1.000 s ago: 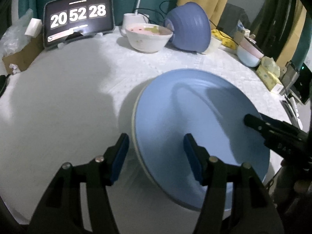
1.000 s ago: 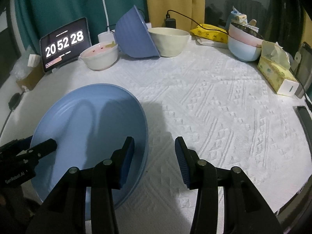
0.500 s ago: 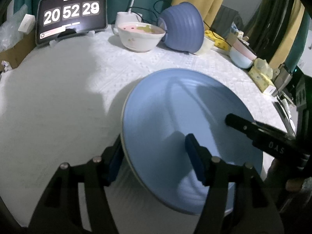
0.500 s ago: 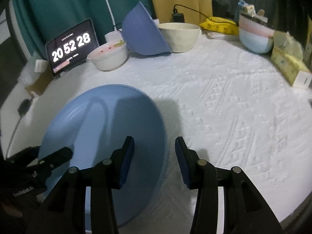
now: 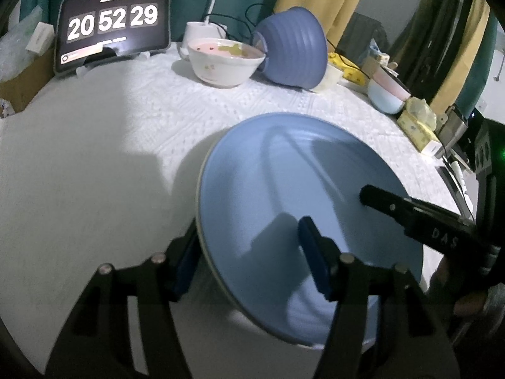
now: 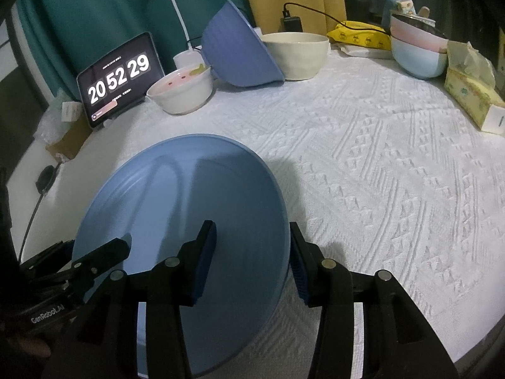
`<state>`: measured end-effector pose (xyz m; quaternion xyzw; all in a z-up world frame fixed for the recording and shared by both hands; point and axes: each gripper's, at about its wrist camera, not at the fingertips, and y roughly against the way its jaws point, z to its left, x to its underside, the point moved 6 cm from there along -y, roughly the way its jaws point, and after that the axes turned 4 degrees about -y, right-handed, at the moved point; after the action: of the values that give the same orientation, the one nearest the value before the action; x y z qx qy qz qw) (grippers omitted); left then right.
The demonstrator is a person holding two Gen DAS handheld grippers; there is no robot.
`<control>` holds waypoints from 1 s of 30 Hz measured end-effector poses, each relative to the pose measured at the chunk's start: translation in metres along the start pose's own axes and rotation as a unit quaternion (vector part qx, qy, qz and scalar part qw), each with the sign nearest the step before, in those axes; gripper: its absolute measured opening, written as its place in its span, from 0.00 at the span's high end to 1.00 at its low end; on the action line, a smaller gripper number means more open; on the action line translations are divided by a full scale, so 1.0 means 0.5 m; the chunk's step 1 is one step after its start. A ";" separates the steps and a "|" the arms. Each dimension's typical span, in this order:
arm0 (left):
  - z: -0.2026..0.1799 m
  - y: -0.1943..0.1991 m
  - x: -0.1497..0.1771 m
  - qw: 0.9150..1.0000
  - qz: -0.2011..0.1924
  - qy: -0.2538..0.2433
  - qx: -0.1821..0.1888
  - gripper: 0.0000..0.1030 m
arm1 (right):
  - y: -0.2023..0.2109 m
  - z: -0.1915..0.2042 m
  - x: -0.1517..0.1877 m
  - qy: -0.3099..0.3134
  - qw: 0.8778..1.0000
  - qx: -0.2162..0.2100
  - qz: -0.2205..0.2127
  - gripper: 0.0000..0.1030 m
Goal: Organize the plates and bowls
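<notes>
A blue plate (image 5: 293, 208) lies at the near edge of the white tablecloth (image 6: 378, 164), its opposite rims straddled by the left gripper (image 5: 249, 252) and right gripper (image 6: 252, 252), jaws apart, neither visibly pinching it.

The right claw (image 6: 252, 252) straddles the near rim of a blue plate (image 6: 189, 195) on the white-clothed surface (image 6: 378, 173); the left claw (image 6: 104, 252) reaches over its other side.

Bare tablecloth (image 6: 378, 164) lies open right of the blue plate (image 6: 189, 208); bowls (image 6: 240, 53) crowd the far edge.
</notes>
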<state>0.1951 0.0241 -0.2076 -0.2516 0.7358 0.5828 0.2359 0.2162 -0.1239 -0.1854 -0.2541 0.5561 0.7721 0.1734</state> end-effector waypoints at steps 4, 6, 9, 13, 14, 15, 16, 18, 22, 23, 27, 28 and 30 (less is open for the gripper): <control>0.003 0.007 -0.006 1.000 -0.007 -0.004 -0.006 0.41 | 0.002 0.006 -0.005 0.003 1.000 0.001 -0.003 0.54; 0.006 0.011 -0.011 1.000 -0.013 -0.005 -0.011 0.41 | 0.003 0.011 -0.010 0.005 1.000 0.001 -0.005 0.54; 0.016 0.016 -0.019 1.000 -0.019 -0.002 -0.013 0.41 | 0.003 0.020 -0.021 0.010 1.000 -0.001 -0.007 0.54; 0.033 0.021 -0.029 1.000 -0.024 0.005 -0.017 0.41 | -0.002 0.036 -0.035 0.017 1.000 -0.003 -0.007 0.54; 0.037 0.023 -0.032 0.999 -0.026 0.006 -0.019 0.41 | -0.004 0.042 -0.039 0.020 1.000 -0.004 -0.008 0.54; 0.043 0.024 -0.035 0.999 -0.027 0.007 -0.021 0.41 | -0.006 0.048 -0.043 0.023 1.000 -0.005 -0.008 0.54; 0.047 0.025 -0.036 0.999 -0.027 0.009 -0.022 0.41 | -0.008 0.052 -0.046 0.025 1.000 -0.005 -0.007 0.54; 0.058 0.027 -0.041 0.999 -0.029 0.013 -0.024 0.41 | -0.015 0.063 -0.054 0.030 0.999 -0.008 -0.006 0.54; 0.083 0.030 -0.051 0.999 -0.034 0.023 -0.032 0.41 | -0.029 0.086 -0.069 0.043 0.999 -0.012 -0.005 0.54; 0.090 0.031 -0.053 0.998 -0.035 0.025 -0.034 0.41 | -0.034 0.094 -0.073 0.046 0.999 -0.013 -0.004 0.54; 0.119 0.033 -0.063 0.998 -0.039 0.033 -0.045 0.41 | -0.053 0.122 -0.089 0.058 0.998 -0.020 -0.002 0.54; 0.124 0.033 -0.065 0.997 -0.039 0.035 -0.048 0.41 | -0.058 0.129 -0.092 0.061 0.998 -0.022 -0.001 0.54; 0.136 0.035 -0.069 0.997 -0.041 0.039 -0.053 0.41 | -0.065 0.139 -0.098 0.065 0.998 -0.027 0.000 0.54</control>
<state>0.2137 0.0972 -0.1867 -0.3163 0.7012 0.6009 0.2171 0.2601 -0.0467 -0.1642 -0.3081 0.5452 0.7687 0.1301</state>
